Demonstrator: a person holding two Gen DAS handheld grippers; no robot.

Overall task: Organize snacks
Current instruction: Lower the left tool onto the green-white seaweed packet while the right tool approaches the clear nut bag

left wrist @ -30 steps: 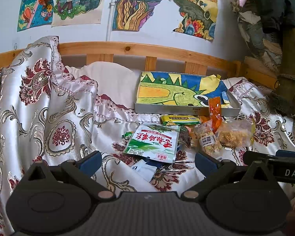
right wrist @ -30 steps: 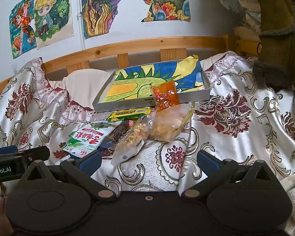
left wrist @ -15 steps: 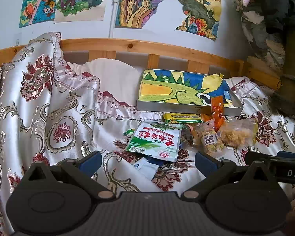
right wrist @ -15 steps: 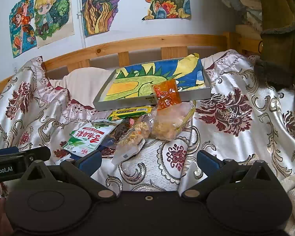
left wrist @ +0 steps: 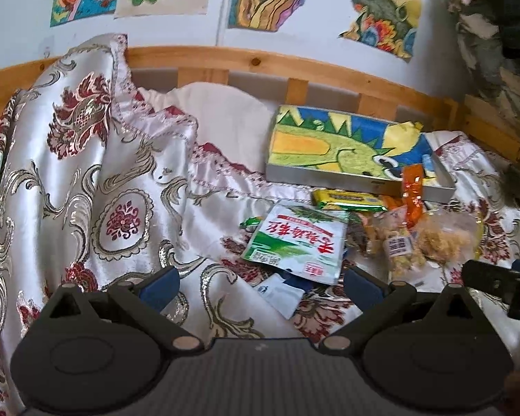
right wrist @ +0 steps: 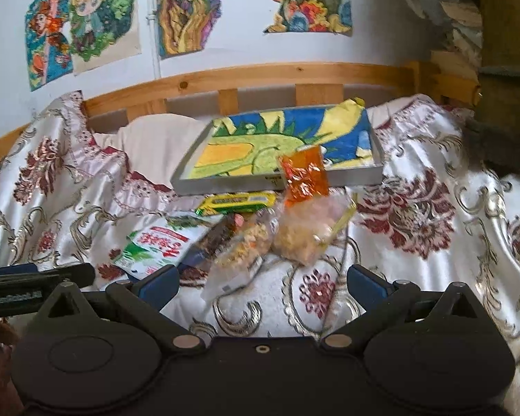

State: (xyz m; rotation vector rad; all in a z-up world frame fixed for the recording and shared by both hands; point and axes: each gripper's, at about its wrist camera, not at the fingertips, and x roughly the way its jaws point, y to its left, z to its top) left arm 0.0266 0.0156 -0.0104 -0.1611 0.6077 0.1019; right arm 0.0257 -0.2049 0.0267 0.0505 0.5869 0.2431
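While both grippers hang low over the bed, each one has its jaws spread wide with nothing between them. The left gripper (left wrist: 260, 286) sits close to the camera, above the shiny flowery bedspread (left wrist: 128, 187). The right gripper (right wrist: 261, 282) is just beside it, and its dark tip pokes into the right edge of the left wrist view.

Just past the left gripper lies a small white and blue packet (left wrist: 282, 293). Partly on top of that packet rests the green and white snack bag (left wrist: 300, 242) with red writing on it. To its right sits a clear bag of mixed bits (right wrist: 244, 246) with a white sticker, touching a dark wrapper (right wrist: 218, 237). Right next to that is a clear bag of pale crunchy pieces (right wrist: 308, 235). All these snacks lie in one little heap on the bedspread.

A bit farther back, a yellow and green bar packet (right wrist: 237, 201) lies flat. An orange packet (right wrist: 305, 176) stands up beside it and leans against the front wall of the tray.

Behind the heap sits the flat grey tray (right wrist: 225, 184), lined with a bright dragon drawing. No snack lies inside it. To the left of the tray is a pale pillow (left wrist: 222, 118).

At the back runs the wooden bed rail (right wrist: 260, 76). Above it, colourful drawings (right wrist: 86, 17) hang on the white wall.
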